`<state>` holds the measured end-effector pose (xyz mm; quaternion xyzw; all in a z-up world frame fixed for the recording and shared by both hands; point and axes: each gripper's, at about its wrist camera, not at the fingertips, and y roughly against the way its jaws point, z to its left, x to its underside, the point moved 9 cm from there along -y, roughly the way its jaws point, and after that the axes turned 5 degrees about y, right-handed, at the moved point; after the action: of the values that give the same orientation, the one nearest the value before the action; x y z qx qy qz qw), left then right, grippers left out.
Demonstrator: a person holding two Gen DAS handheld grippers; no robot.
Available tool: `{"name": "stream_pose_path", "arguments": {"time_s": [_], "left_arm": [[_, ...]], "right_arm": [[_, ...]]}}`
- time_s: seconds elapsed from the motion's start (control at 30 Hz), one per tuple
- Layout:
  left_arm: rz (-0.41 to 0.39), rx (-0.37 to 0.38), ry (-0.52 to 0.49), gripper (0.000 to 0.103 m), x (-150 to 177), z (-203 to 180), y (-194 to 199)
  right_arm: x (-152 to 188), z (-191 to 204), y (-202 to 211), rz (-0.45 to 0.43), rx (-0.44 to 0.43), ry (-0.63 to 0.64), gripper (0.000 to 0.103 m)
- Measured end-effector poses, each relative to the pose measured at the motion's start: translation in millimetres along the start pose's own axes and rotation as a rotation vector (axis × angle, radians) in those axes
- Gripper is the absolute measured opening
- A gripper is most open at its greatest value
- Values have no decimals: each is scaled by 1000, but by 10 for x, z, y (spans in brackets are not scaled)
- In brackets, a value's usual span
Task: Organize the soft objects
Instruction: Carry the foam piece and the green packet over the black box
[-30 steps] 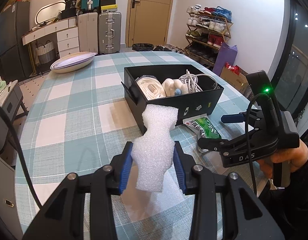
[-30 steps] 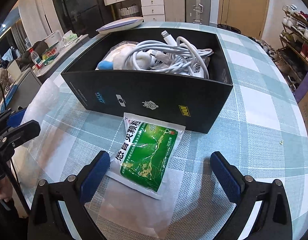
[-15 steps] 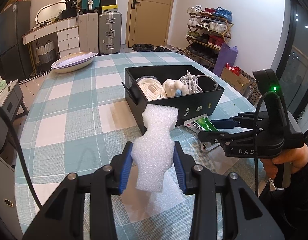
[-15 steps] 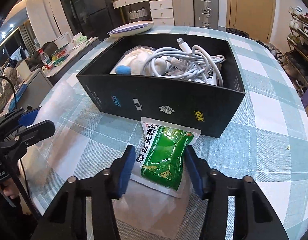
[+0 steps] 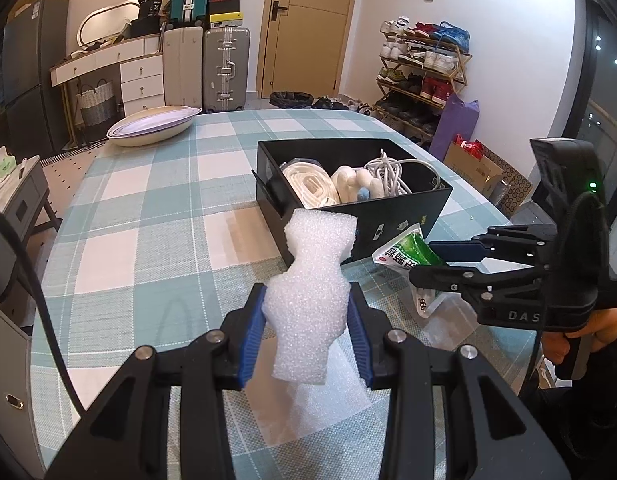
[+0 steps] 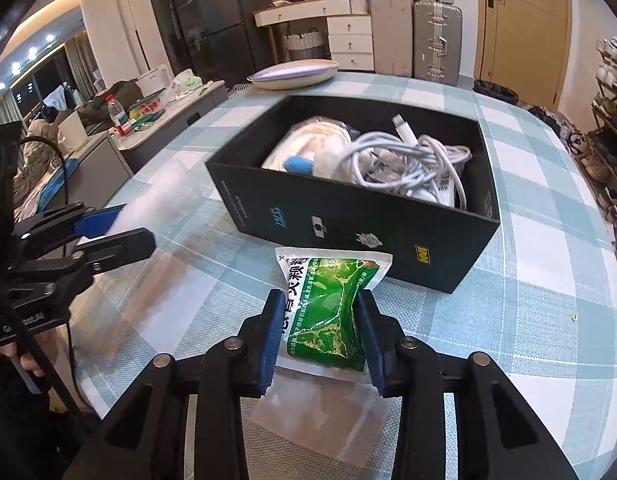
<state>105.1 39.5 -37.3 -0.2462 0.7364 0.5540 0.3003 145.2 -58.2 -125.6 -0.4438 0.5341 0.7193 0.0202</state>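
- While both wrist views are compared, the left gripper (image 5: 306, 322) is seen closed on a white foam piece (image 5: 310, 280), which is pinched at its lower middle between the blue pads (image 5: 252, 334) and stands upright above the table (image 5: 140, 240).
- The foam piece is held clear of the checked cloth; its upper end is seen in front of the near corner of the black box (image 5: 404, 216).
- The right gripper (image 6: 319, 334) is closed on a green sachet (image 6: 328, 308), whose sides are squeezed between the blue pads (image 6: 272, 336).
- In the left wrist view the sachet is seen tilted up, its far end close to the front wall of the black box (image 6: 348, 224); whether it touches the wall cannot be told.
- Inside the box a rolled white cloth (image 5: 312, 184), a pale soft item with a blue tip (image 6: 298, 164) and a tangle of white cables (image 6: 404, 160) are recorded, lying side by side.
- At the far edge of the table an oval white dish (image 5: 154, 124) is noted, well apart from the box.
- Beyond the table, suitcases (image 5: 226, 68), a door (image 5: 308, 28) and a shoe rack (image 5: 422, 72) are seen against the walls.
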Motion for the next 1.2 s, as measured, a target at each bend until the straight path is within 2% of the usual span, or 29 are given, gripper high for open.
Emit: {"name": "stream_pose_path", "arguments": {"time_s": [0.3, 0.77, 1.2], "left_arm": [[-45, -5, 25, 38, -99, 23, 88], [-95, -75, 37, 38, -273, 42, 96], [-123, -86, 24, 38, -544, -135, -64]], "right_arm": [[-183, 179, 362, -125, -21, 61, 37], [-484, -127, 963, -362, 23, 23, 37], [-641, -385, 1157, -475, 33, -8, 37]]}}
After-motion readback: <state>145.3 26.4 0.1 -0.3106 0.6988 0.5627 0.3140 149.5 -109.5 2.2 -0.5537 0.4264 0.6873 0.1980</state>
